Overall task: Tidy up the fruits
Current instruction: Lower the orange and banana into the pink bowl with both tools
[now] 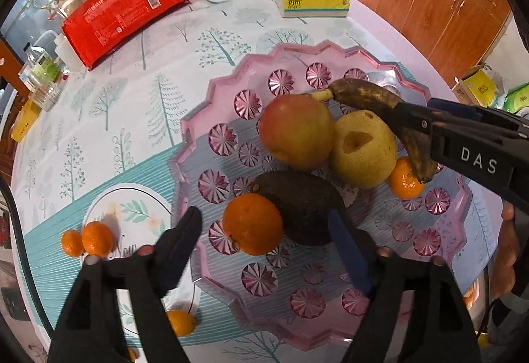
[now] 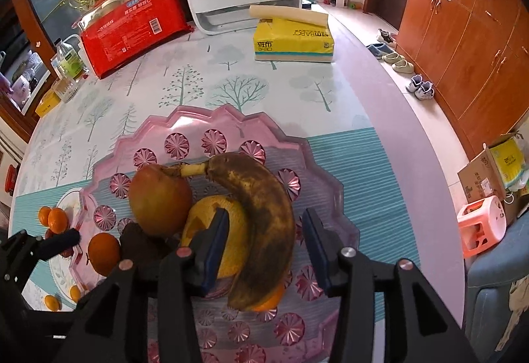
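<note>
Both wrist views look down, close, sharing the pink tray (image 1: 211, 91) (image 2: 158, 126).

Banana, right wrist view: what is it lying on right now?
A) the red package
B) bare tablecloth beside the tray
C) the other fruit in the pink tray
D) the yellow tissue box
C: the banana lies across the pear and an orange inside the pink tray, between the open right gripper fingers.
</note>
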### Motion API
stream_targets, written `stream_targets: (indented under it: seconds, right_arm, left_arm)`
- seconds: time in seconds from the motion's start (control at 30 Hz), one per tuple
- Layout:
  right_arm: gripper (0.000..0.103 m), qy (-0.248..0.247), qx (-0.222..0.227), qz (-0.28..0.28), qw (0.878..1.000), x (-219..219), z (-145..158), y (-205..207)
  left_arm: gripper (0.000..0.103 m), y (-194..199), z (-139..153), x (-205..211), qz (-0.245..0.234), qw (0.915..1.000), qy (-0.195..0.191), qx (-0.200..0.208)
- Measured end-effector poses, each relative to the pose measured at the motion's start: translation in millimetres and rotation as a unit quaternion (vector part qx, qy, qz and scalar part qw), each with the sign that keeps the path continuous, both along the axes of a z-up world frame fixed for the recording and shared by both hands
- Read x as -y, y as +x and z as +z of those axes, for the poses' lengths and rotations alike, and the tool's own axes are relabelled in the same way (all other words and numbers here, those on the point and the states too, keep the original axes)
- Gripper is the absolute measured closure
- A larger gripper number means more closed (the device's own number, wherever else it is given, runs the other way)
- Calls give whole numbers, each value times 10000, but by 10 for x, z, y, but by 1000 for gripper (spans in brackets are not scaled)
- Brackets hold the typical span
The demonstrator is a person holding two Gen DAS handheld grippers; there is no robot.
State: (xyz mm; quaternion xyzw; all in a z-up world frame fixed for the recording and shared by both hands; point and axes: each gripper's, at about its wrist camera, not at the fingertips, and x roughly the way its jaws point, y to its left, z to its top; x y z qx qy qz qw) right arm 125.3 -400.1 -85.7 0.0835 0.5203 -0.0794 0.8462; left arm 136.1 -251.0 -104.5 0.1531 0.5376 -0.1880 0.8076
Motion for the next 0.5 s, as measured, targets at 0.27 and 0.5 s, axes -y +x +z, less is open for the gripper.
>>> stream_targets:
  seconds: [0.27,0.5]
  right_arm:
    - [56,-26,117,47,9999,-45,90,-87]
    - [56,-51,196,59,9998,-97,170,-175]
  left_arm:
    - [15,-72,113,-82,110,9999,-51,99]
    - [14,-177,243,-168,159,9995,-107,252]
